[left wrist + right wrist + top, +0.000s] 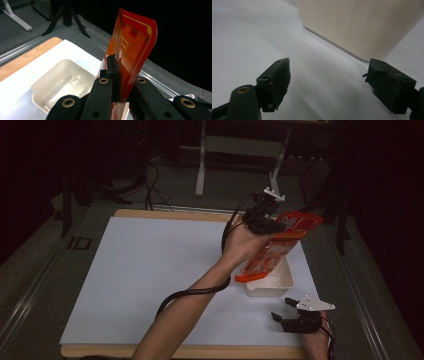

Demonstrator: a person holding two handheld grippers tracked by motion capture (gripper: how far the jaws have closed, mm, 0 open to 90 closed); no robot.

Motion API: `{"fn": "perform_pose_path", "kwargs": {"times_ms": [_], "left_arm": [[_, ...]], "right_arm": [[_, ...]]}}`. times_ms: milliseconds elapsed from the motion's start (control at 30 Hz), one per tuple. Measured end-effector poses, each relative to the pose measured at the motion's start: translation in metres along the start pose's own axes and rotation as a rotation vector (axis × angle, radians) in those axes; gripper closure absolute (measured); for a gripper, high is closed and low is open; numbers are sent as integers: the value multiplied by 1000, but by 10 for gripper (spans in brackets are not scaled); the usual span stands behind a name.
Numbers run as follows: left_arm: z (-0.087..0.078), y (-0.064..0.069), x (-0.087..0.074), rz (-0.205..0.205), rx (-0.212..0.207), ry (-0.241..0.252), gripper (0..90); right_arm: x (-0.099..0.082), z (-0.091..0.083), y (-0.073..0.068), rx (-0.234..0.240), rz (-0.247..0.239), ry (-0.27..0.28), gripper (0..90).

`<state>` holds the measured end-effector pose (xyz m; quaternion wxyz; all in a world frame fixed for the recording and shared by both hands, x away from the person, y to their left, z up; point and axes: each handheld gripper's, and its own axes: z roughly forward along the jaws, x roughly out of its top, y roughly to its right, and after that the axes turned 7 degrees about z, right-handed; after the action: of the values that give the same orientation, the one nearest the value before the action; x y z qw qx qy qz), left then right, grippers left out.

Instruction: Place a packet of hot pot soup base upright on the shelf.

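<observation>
Left gripper [265, 217] clamped on orange snack packet [277, 247], held over white tray [280, 282].
Right gripper [328, 82] jaws wide apart, nothing held, low on white table sheet [150, 270] just beside tray.

White sheet [150, 270] covers wooden tabletop [170, 214]; beyond it grey floor [165, 180], white metal stand legs [201, 165], dark cables [152, 182], black tripod [65, 17].

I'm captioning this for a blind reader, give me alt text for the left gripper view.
The left gripper pinches an upright red-orange packet between its black jaws. Below and to the left, a cream tray sits on a white sheet over a wooden table, dark floor beyond.
</observation>
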<state>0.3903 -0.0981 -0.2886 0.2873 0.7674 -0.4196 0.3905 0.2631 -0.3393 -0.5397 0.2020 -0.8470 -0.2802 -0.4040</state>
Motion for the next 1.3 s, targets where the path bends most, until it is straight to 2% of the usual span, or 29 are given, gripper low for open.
{"fn": "perform_pose_path", "kwargs": {"times_ms": [167,200,233,367,467,500,533,600,667,733,800,933,1000,1100,1300], "left_arm": [[14,7,0,-15,17,-6,900],[18,8,-2,-35,19,2,900],[18,8,-2,-35,19,2,900],[31,10,-13,-64,31,-10,900],[39,10,-22,-64,37,-33,900],[40,9,-24,-68,39,-23,900],[39,7,-26,-76,26,-24,900],[39,6,-27,-70,27,-32,900],[39,6,-31,-28,31,-77,897],[38,3,-34,-15,8,-87,885],[37,0,-34,-4,-14,-117,838],[38,-3,-35,36,-24,-186,744],[40,-4,-37,45,-9,-204,719],[43,-7,-40,44,-11,-219,679],[55,-9,-44,50,-19,-282,647]], "right_arm": [[0,0,0,0,0,0,188],[0,0,0,0,-1,1,188],[0,0,0,0,-1,1,188],[0,0,0,1,-2,1,188],[0,0,0,0,-2,3,188],[0,0,0,0,-1,3,188],[0,0,0,0,-2,2,188],[0,0,0,0,-2,2,188],[0,0,0,0,-4,-1,188],[0,0,0,0,-3,-2,188],[0,0,0,-2,-4,-3,188],[0,1,0,-2,-4,-6,188],[0,1,0,-2,-4,-5,188],[0,1,0,-2,-4,-6,188],[0,1,0,-1,-1,-5,188]]}}
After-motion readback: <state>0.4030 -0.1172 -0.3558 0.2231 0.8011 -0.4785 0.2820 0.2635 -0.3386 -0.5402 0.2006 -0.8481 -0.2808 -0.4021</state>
